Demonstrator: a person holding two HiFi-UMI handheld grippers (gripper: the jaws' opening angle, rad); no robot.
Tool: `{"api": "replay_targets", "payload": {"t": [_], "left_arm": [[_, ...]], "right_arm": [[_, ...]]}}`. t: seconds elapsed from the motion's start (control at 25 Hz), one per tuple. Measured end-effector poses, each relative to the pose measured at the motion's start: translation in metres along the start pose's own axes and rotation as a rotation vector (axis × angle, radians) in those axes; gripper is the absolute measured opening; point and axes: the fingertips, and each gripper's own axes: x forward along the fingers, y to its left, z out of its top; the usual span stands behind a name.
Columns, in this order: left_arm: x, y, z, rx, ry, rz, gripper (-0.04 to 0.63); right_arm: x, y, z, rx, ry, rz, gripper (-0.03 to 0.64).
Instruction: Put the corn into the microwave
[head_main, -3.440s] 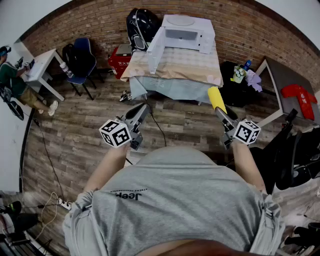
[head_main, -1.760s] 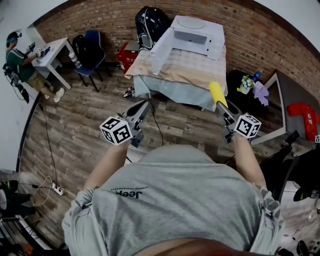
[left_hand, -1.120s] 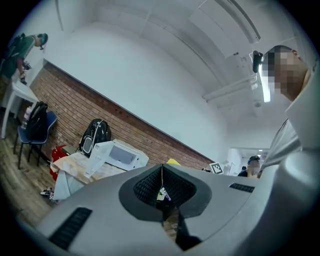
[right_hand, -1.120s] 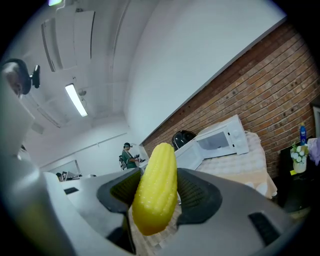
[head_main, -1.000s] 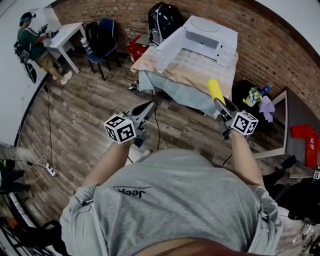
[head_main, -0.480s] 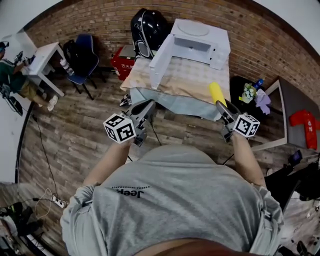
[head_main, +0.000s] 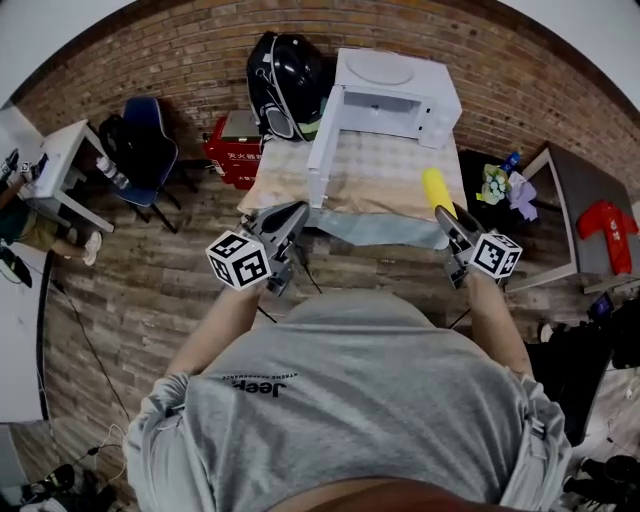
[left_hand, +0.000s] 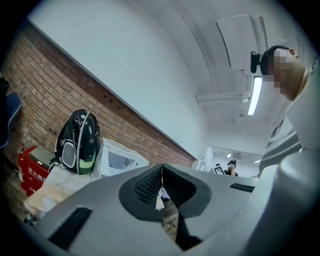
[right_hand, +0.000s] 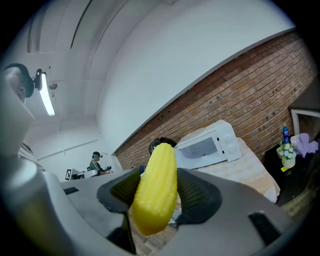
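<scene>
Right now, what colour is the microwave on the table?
The microwave is white; the head view shows it best.

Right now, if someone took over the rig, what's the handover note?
Left gripper: shut, empty.
Right gripper: shut on the corn, cob pointing forward.
Microwave: on the cloth-covered table ahead, door swung open.
Done: corn in grip, door open.
Left: step up to the table, put the corn inside, release.
</scene>
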Motion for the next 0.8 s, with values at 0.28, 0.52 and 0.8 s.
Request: {"api": "replay_targets", "payload": {"t": [0.28,0.52,0.8], "left_arm": [[0.009,0.033,0.004,-0.026,0.005,-0.018,0.023],[0.029,0.043,0.001,-0.031,0.025,-0.007,0.023],[0.086,0.039,-0.004,0.006,0.031,0.041,0.023]], "right_arm": [[0.020,-0.006,-0.007,-0.001,0.025,-0.031,0.239],[0.035,-0.028,-0.007,0.023,0.039,-0.026,0.239],[0.054,-0.080,0.012,0.034,0.054,0.062,0.239]]}}
